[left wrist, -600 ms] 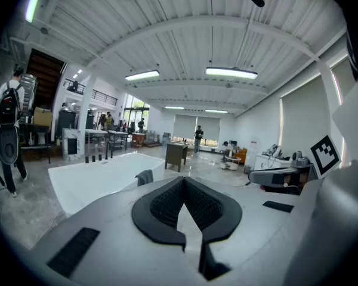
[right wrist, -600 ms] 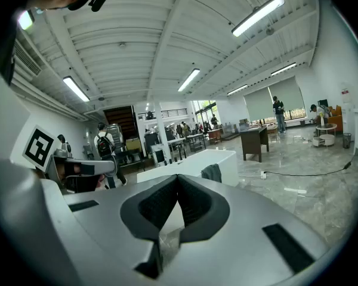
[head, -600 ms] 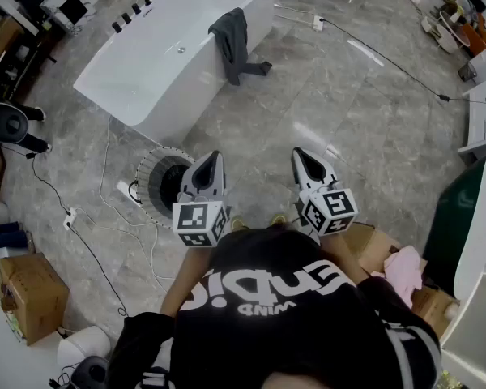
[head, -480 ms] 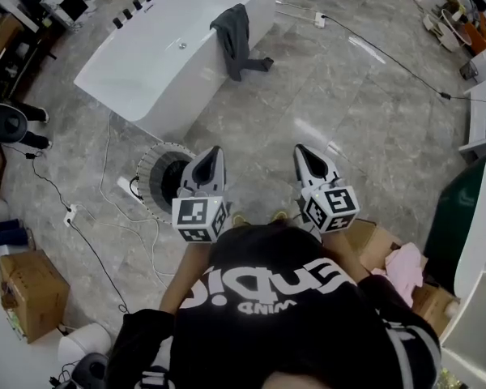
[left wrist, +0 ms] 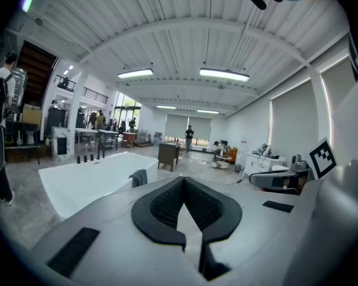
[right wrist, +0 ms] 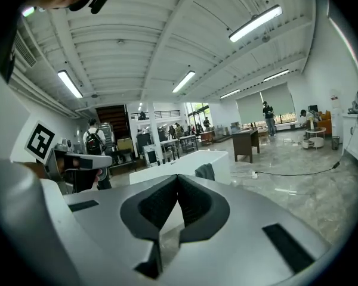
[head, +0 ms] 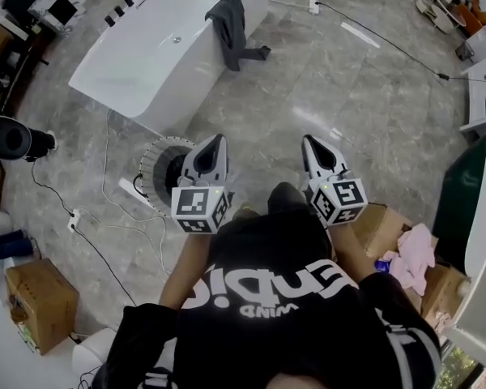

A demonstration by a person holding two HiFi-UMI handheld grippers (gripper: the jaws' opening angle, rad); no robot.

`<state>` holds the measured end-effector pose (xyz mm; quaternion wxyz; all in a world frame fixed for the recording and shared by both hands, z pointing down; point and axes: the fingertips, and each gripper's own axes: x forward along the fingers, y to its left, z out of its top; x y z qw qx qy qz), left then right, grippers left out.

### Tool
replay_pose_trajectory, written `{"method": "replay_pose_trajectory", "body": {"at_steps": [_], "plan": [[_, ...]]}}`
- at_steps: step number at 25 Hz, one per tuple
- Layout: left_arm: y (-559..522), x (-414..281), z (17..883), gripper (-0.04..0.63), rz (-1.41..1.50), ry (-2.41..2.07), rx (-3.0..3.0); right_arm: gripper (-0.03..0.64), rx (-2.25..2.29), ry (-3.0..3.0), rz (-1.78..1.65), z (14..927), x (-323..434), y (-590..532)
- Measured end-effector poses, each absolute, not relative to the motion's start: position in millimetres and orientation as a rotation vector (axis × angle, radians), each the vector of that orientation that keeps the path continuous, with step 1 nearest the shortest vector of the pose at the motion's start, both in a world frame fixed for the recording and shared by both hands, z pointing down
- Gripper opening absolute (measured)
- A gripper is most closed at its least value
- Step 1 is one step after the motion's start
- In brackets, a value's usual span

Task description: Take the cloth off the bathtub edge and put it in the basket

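Over the bathtub (head: 138,55) rim, well ahead, hangs the dark cloth (head: 229,23): soft, light, likely floppy, best pinched at its bunched top fold. Left gripper (head: 217,141) and right gripper (head: 310,141) are both closed, empty. Basket (head: 146,168) sits near.

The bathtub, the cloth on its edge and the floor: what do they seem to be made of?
Bathtub: smooth, glossy white shell, probably acrylic or ceramic. Cloth: dark grey soft fabric; it drapes limply over the edge. Floor: polished grey tiles with marble-like veining and light reflections; stone or porcelain, I cannot tell.
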<state>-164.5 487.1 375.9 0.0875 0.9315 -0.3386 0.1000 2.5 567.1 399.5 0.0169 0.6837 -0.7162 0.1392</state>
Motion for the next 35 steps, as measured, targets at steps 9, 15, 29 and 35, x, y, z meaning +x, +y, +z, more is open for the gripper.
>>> {"method": "replay_pose_trajectory", "body": {"at_steps": [9, 15, 29, 35], "plan": [[462, -165, 378, 0.012, 0.276, -0.992, 2.775, 0.012, 2.154, -2.235, 0.445, 395, -9, 542], [430, -167, 385, 0.012, 0.280, -1.002, 2.763, 0.012, 2.142, -2.238, 0.468, 405, -11, 506], [323, -93, 379, 0.012, 0.295, -0.996, 2.765, 0.012, 2.137, -2.260, 0.483, 396, 61, 392], [267, -53, 366, 0.012, 0.286, -1.053, 2.750, 0.012, 2.081, -2.308, 0.493, 389, 101, 330]]}}
